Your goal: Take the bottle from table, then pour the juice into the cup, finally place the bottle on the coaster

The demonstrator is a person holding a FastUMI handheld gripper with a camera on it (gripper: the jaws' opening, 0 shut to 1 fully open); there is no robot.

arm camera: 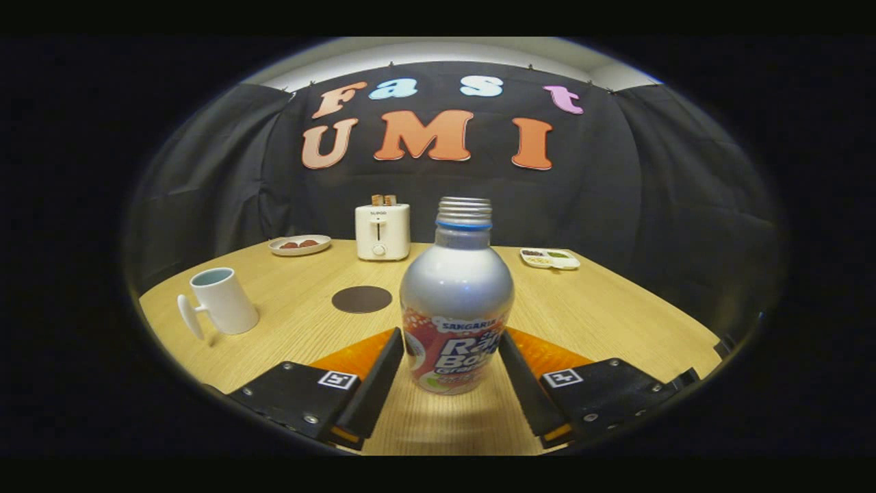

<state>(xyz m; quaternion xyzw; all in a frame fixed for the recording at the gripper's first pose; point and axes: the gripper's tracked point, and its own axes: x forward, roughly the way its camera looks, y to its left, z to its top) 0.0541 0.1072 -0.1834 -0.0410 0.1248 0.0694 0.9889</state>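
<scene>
I see the wooden table point(616, 322) spread ahead. On it the silver bottle point(456, 301) stands upright between my gripper point(452, 342) fingers, which flank its lower body; whether they press it I cannot tell. Beyond sit the toaster point(382, 231), white cup point(220, 301), and dark coaster point(361, 299).

bottle point(456, 301) stood upright on table point(616, 315), frame centre, between gripper point(452, 363) fingers, jaws apart | coaster point(361, 299) just behind-left | cup point(222, 301) far left | toaster point(382, 231) upper centre at back | plate point(300, 244) left of toaster | tray point(549, 258) upper right
</scene>
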